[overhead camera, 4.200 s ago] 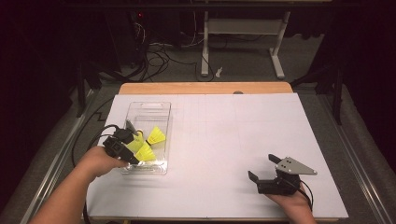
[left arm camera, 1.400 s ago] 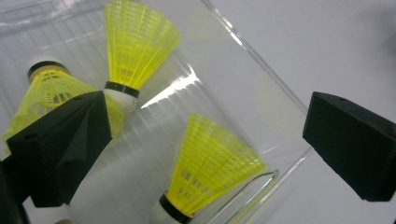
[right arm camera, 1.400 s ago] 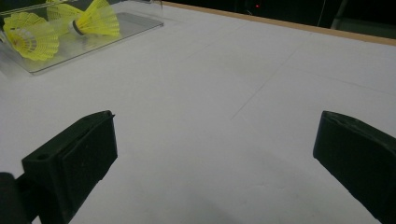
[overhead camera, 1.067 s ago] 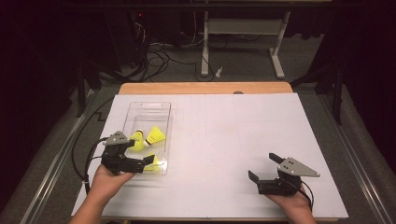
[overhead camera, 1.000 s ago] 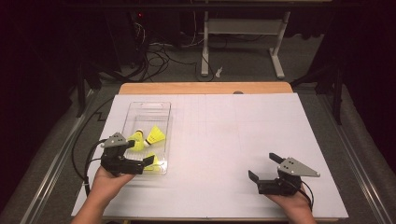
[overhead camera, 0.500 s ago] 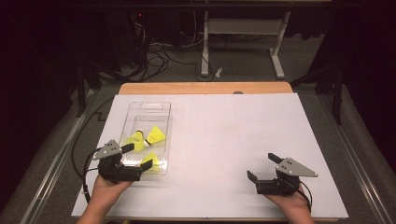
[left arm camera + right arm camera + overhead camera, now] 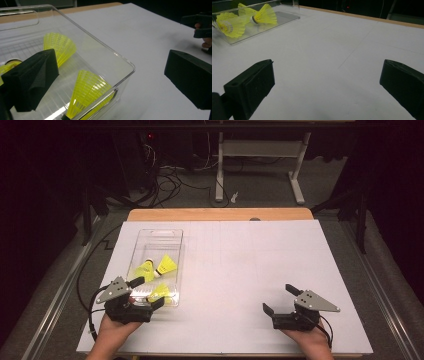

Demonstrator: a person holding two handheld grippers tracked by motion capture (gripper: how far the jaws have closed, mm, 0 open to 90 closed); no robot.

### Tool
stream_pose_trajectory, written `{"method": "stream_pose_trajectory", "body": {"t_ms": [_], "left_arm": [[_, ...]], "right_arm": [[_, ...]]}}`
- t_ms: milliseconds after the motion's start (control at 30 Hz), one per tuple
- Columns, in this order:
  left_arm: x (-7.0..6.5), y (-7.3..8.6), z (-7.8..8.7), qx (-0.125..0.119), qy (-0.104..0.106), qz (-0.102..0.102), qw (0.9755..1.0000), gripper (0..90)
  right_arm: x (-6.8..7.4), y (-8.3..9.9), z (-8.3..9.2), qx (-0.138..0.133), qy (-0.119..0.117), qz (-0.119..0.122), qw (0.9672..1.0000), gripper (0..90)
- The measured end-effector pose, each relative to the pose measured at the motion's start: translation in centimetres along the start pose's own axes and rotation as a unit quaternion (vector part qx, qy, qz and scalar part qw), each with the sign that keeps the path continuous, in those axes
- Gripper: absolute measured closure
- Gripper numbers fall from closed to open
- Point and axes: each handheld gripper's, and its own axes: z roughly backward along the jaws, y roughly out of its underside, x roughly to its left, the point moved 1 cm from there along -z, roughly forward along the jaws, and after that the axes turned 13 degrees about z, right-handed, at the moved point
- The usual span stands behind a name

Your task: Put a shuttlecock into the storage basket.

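With its jaws spread, the left gripper [image 7: 145, 292] straddles the near corner of the clear box [image 7: 170, 234], where three yellow shuttlecocks [image 7: 167, 265] lie, probably lining up to pick one, while the right gripper [image 7: 281, 300], also spread, idles on the white surface [image 7: 250, 270].

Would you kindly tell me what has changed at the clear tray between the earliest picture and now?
The left claw has drawn back out of the clear tray toward the person and now sits open at its near end, holding nothing. A third yellow shuttlecock now lies near that end, apparently just released. The other two shuttlecocks, the tray and the open right claw stayed as they were.
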Motion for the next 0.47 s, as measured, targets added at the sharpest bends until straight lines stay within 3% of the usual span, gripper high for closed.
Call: {"method": "stream_pose_trajectory", "body": {"t_ms": [67, 467], "left_arm": [[-0.03, 0.22, 0.15, -0.008, 0.006, 0.007, 0.9999, 0.1], [0.31, 0.66, 0.40, -0.005, -0.010, 0.014, 0.9998, 0.1]], "right_arm": [[-0.14, 0.01, 0.16, -0.004, 0.003, -0.003, 1.0000, 0.4], [-0.87, -0.10, 1.04, -0.026, 0.010, -0.010, 0.9995, 0.4]]}}
